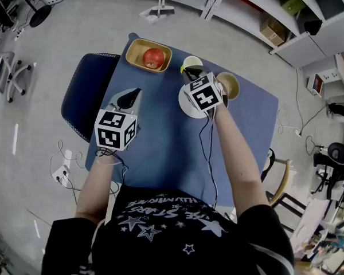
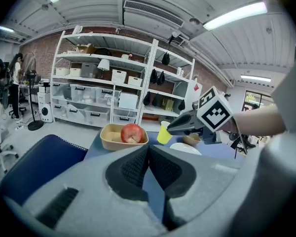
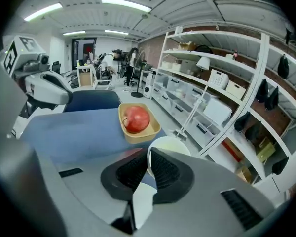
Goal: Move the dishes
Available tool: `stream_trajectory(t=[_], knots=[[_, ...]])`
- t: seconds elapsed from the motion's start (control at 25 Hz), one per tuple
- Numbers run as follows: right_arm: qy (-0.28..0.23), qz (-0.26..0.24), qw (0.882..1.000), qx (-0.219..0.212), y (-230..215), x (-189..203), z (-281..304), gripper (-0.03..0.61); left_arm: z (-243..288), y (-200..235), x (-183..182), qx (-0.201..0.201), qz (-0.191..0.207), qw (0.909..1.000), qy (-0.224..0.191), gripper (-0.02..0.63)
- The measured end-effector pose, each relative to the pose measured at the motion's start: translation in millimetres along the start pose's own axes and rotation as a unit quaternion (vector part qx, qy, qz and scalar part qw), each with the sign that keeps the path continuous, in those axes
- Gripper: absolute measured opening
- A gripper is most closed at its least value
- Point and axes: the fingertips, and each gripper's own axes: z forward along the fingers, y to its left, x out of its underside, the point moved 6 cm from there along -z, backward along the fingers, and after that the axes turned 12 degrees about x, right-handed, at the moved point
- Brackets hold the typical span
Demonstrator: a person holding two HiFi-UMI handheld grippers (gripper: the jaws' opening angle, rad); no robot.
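The right gripper point(image 3: 149, 168) is pinched nearly shut on the rim of the yellow cup point(image 3: 168, 144), just beside the white plate point(image 1: 186, 109). The left gripper point(image 2: 149, 163) is shut and empty. Moving this 1 cup is judged the step in hand; next, a free spot on the blue table point(image 1: 160, 153) must be chosen.

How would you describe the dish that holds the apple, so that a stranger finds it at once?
Start at the blue table, then go to its far left corner, next to the dark blue chair. The tan dish stands there. It alone is rectangular and holds a red apple; the yellow cup, white plate and brown bowl near it are round.
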Motion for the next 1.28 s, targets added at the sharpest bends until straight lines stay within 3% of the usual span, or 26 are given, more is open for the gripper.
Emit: stream_trajectory(t=[0.16,0.36,0.68,0.96,1.12,1.28], knots=[[0.021,-0.039,0.999,-0.008,13.6,-0.4,12.1,0.026,-3.6,12.6,4.6,-0.003,-0.009,1.0000,0.004,0.020],[0.034,-0.044,0.998,-0.010,21.2,0.5,20.2,0.031,-2.6,20.7,7.9,0.001,-0.011,0.9999,0.006,0.020],[0.032,-0.041,0.998,0.018,22.2,-2.1,10.3,0.158,-9.9,19.8,6.7,0.015,-0.005,0.9999,0.006,0.020],[0.000,0.038,0.996,0.076,3.4,-16.6,-25.4,0.157,-19.4,23.1,-5.5,0.039,0.014,0.9991,-0.006,0.020],[-0.030,0.098,0.988,0.119,-2.2,-21.0,-57.2,0.017,-25.7,16.7,-14.3,0.065,0.031,0.9973,-0.013,0.020],[-0.048,0.156,0.976,0.147,-2.3,-12.5,-91.3,0.003,-26.8,7.1,-18.0,0.090,0.047,0.9947,-0.013,0.020]])
